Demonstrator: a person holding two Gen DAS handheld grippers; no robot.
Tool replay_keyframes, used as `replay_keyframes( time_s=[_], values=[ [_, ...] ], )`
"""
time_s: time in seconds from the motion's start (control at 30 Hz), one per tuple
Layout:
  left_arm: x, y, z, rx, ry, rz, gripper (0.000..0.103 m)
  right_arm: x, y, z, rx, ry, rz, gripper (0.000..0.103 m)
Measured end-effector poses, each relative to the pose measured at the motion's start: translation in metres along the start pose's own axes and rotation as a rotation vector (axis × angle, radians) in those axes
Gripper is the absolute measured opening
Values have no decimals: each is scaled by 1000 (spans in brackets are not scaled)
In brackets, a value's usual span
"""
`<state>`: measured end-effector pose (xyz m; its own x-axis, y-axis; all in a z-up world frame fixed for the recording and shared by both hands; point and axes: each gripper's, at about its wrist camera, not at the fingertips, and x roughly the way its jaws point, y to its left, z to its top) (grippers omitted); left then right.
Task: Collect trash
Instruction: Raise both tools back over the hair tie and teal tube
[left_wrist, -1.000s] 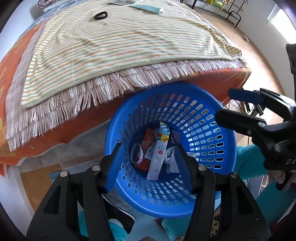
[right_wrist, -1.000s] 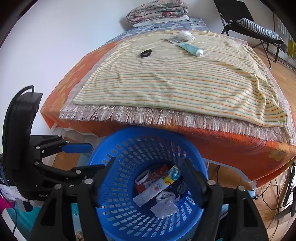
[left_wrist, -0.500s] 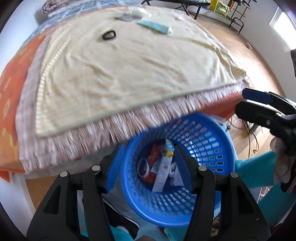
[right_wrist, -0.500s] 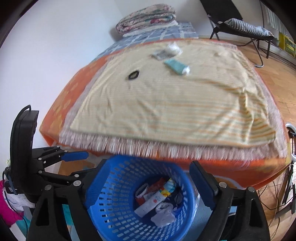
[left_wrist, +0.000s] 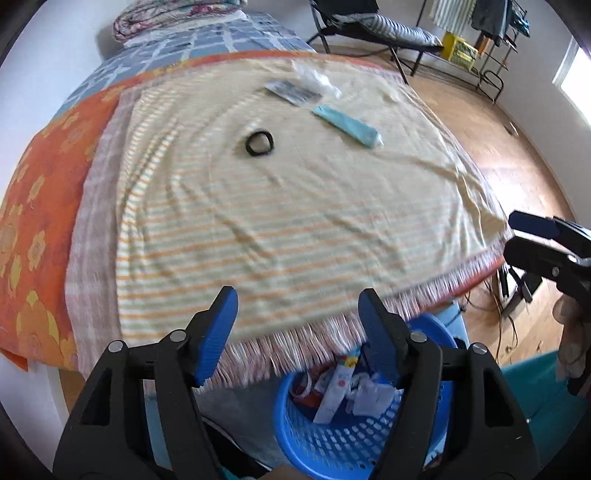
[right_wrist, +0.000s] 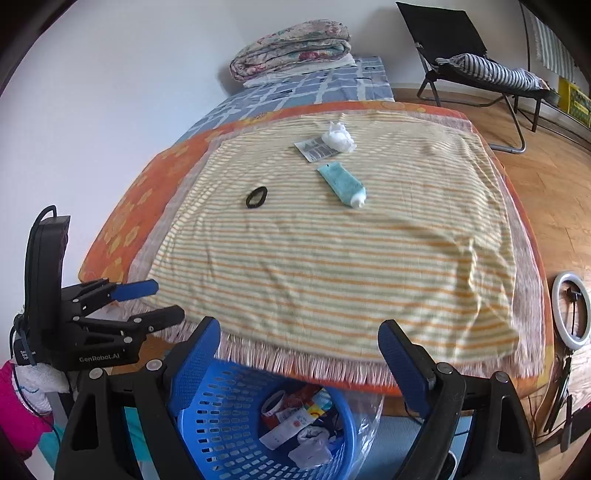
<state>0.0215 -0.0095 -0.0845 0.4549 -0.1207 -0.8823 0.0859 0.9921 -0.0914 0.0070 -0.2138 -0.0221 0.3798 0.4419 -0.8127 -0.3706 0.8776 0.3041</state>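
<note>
A blue basket (right_wrist: 236, 435) (left_wrist: 332, 446) stands on the floor at the bed's near edge and holds several wrappers and tissues. On the striped blanket (right_wrist: 332, 251) lie a teal tube (right_wrist: 341, 184) (left_wrist: 347, 125), a black ring (right_wrist: 256, 196) (left_wrist: 259, 143), a flat grey packet (right_wrist: 314, 148) (left_wrist: 293, 91) and a crumpled white tissue (right_wrist: 339, 136) (left_wrist: 314, 78). My left gripper (left_wrist: 297, 306) and right gripper (right_wrist: 297, 345) are both open and empty, above the blanket's fringe and over the basket. The left gripper also shows in the right wrist view (right_wrist: 147, 302).
An orange bedspread (right_wrist: 122, 229) lies under the blanket. Folded quilts (right_wrist: 291, 46) sit at the bed's far end. A black folding chair (right_wrist: 469, 55) stands on the wood floor at the right. A ring light (right_wrist: 570, 310) stands beside the bed at the right.
Both grippers have risen and tilted up from the basket towards the bed top. The basket has slid to the bottom of both views. The jaws stay open.
</note>
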Motion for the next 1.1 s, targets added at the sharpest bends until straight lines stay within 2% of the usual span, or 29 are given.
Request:
replay_keyframes(
  time_s=[0.17,0.37,0.63,0.7,0.9,1.1],
  values=[
    [5,12,26,-31,-19,2,70,6,-3,25,-26,-21,-18,89],
    [24,26,54,-75,-22,-14,70,22,-18,58,3,-40,-16,89],
    [58,38,85,-127,10,-41,70,67,-41,93,24,21,-29,89],
    [67,42,93,-140,8,-28,70,79,-45,99,23,37,-30,87],
    [90,49,114,-152,21,-24,65,110,-48,117,-50,70,-73,75],
    [112,57,128,-198,49,-44,64,132,-48,130,-87,93,-71,71]
  ],
)
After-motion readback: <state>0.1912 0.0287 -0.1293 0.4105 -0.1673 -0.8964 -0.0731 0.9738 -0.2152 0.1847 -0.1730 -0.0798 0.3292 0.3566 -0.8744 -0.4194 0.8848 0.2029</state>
